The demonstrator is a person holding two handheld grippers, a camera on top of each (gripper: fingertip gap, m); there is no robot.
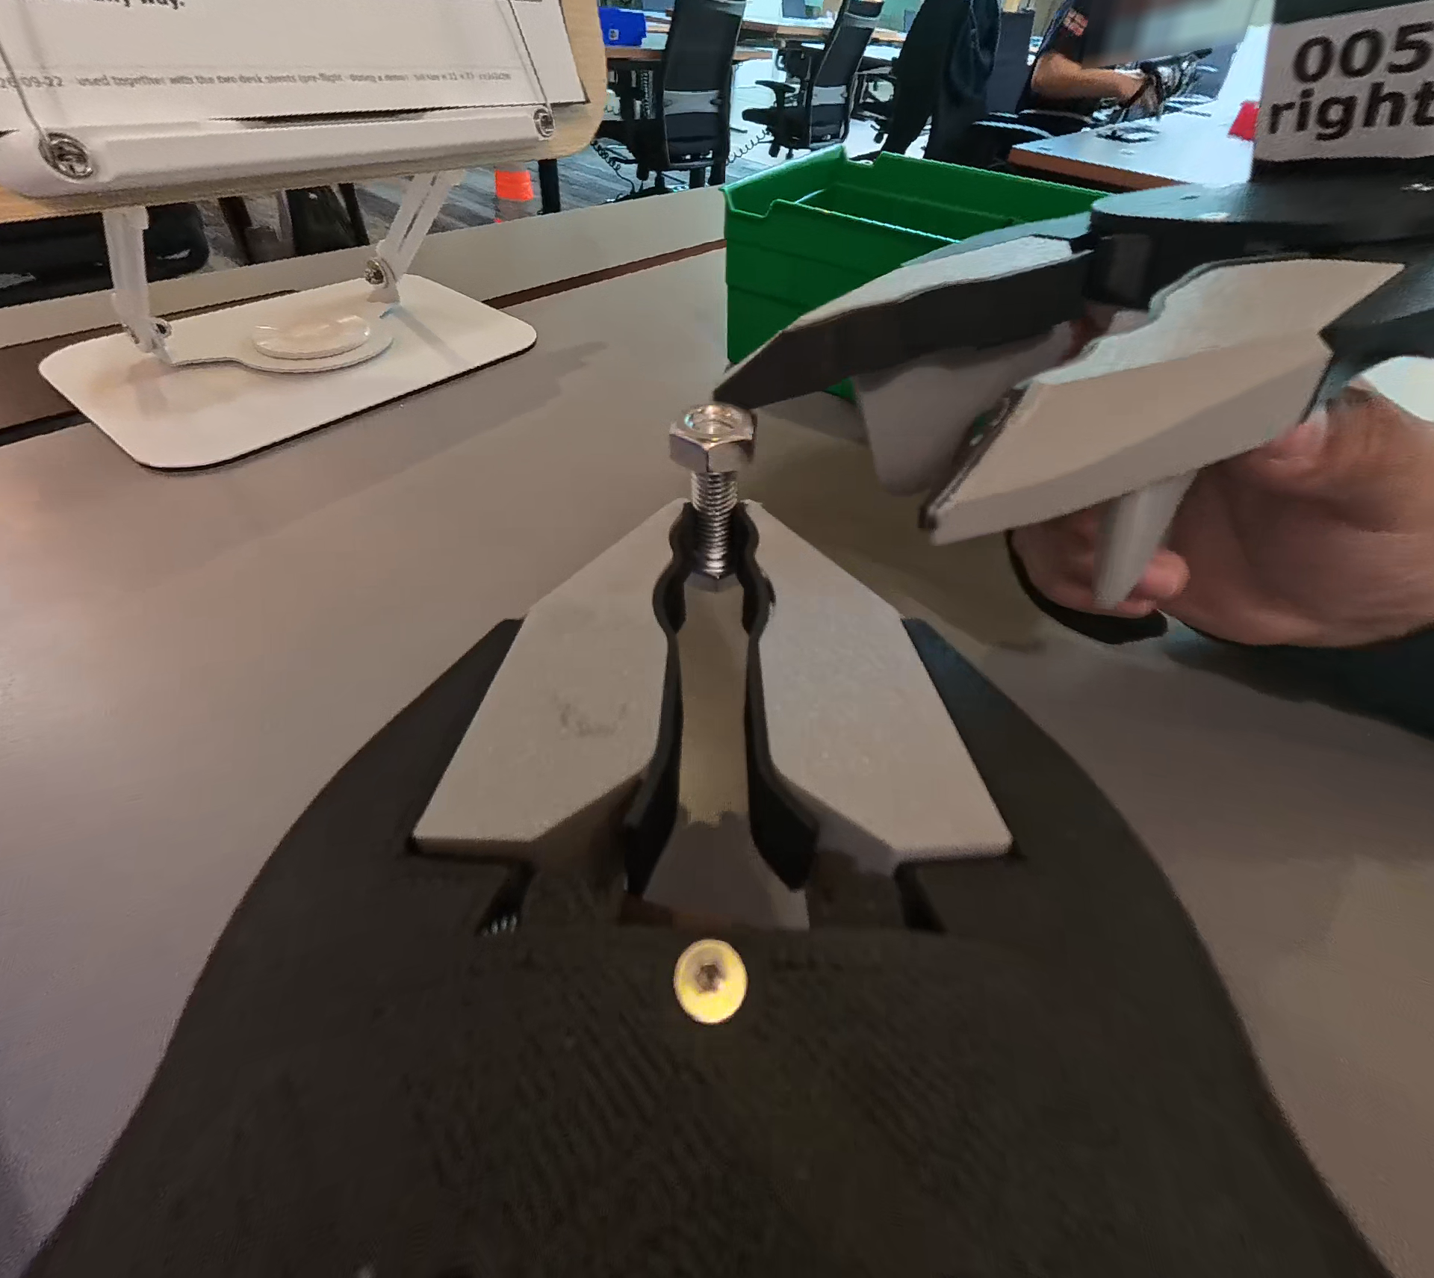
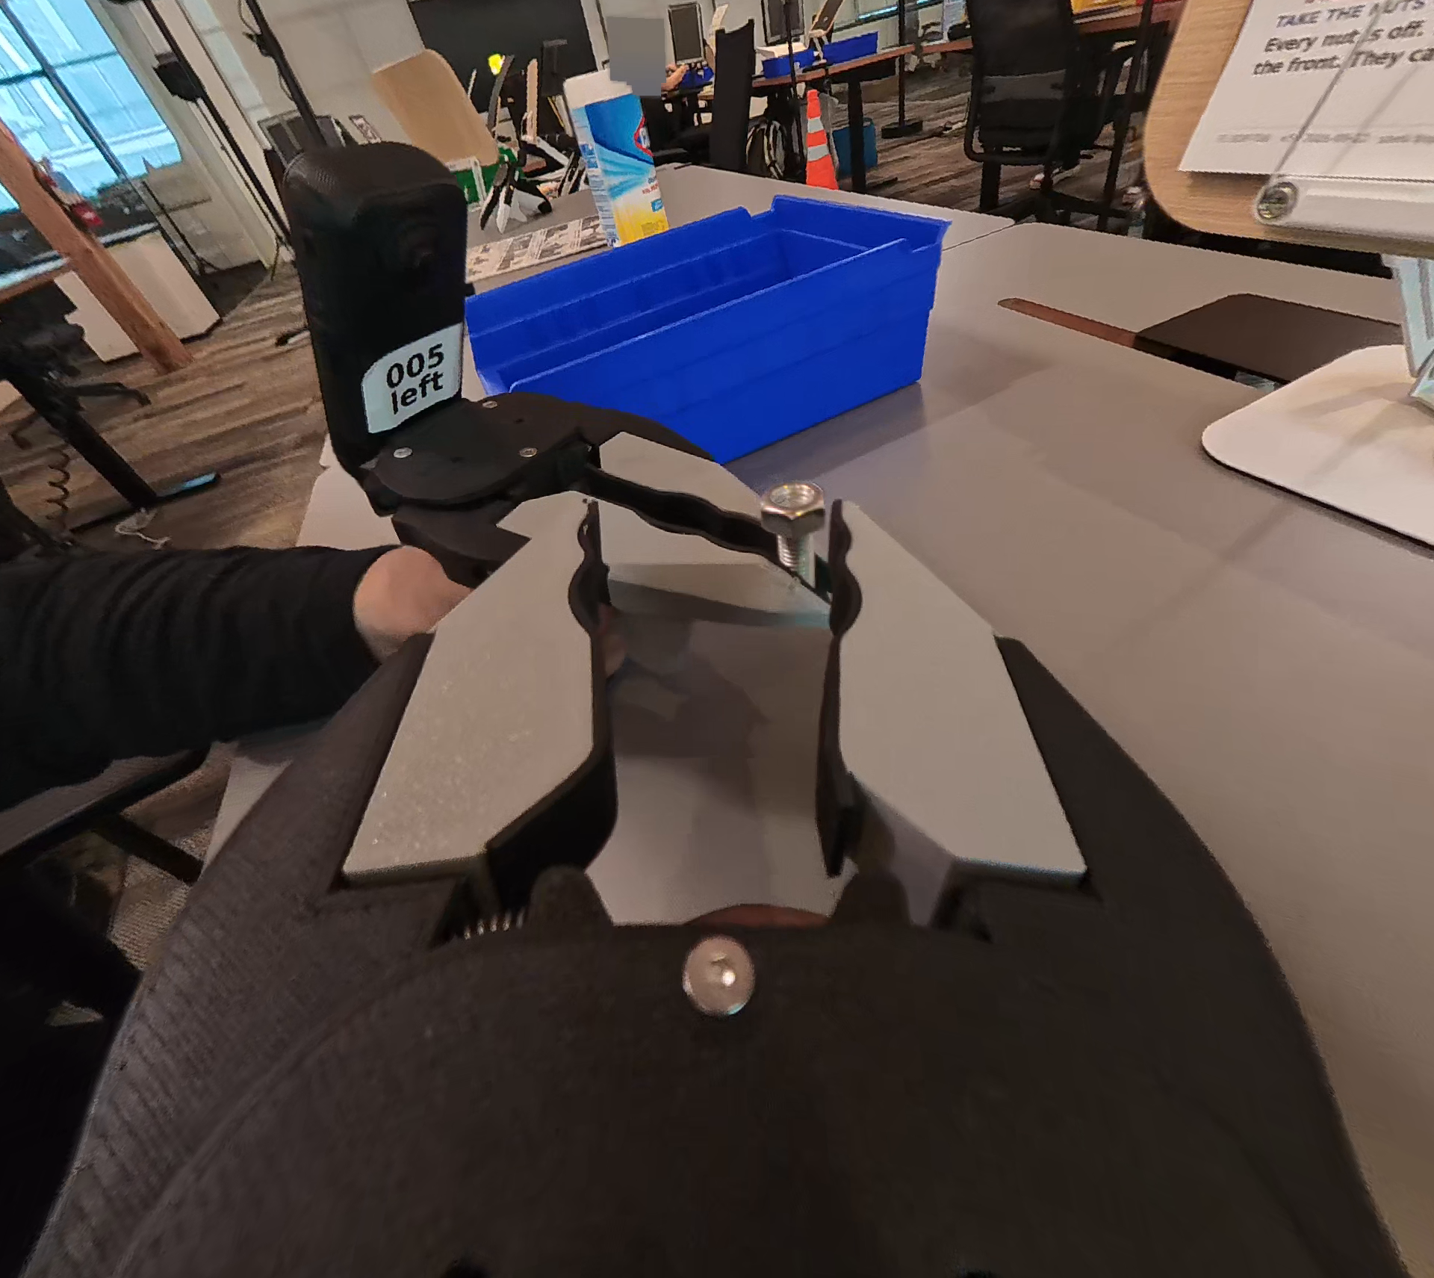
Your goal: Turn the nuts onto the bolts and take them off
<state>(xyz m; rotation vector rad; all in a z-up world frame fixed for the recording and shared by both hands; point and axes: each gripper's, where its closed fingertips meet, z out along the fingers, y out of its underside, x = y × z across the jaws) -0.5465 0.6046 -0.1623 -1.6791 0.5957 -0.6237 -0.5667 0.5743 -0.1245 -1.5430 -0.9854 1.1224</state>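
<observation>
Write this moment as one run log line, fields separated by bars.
left gripper: shut on bolt | nut: at bolt top | right gripper: open, one finger beside nut

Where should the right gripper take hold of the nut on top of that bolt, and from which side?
Grip the nut across two opposite flat faces, coming in level from the side the right gripper already sits on. The left gripper clamps the bolt upright by its lower shank, so the nut at the top end stands exposed above those fingers. Flats probably slip less than corners.
</observation>
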